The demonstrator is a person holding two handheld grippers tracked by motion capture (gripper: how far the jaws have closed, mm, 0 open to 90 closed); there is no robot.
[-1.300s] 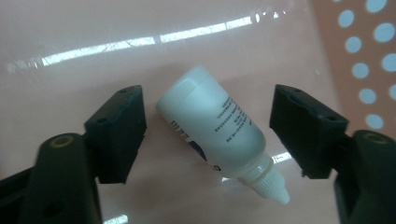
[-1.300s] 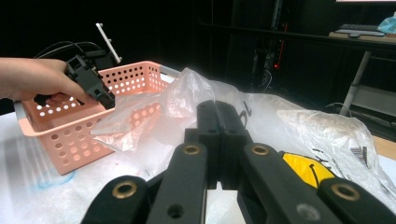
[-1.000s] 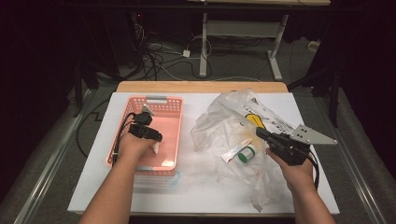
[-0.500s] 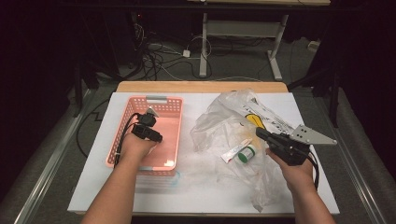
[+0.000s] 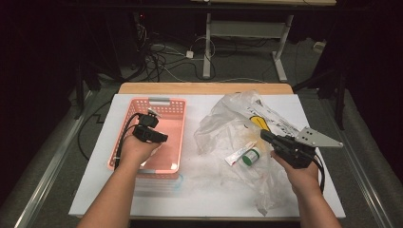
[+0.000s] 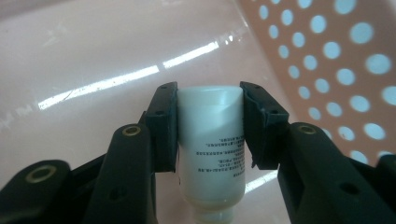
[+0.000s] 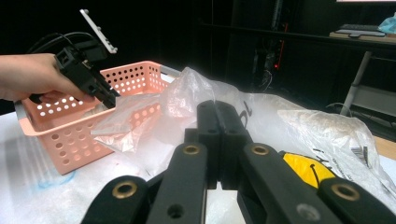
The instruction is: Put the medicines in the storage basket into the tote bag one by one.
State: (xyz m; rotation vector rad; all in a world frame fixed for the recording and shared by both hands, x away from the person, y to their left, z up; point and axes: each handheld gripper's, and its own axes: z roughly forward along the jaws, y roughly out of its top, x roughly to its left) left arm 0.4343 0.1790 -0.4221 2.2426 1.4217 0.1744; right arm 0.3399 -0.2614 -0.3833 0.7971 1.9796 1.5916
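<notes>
white tube (image 6: 212,149) print unreadable, cap cut off at bottom edge

Site: I log this as a lab or recording workroom. Landmark: white-topped desk (image 5: 142,199). Behind the desk, tangled cables (image 5: 161,59) on grey floor and a metal-legged bench (image 5: 247,33); around it, black-draped dark surroundings.

The room is dark around the lit white table (image 5: 95,190). Behind it, black cables (image 5: 161,57) lie tangled on the grey floor (image 5: 62,133), near the white legs of a desk (image 5: 207,42).
</notes>
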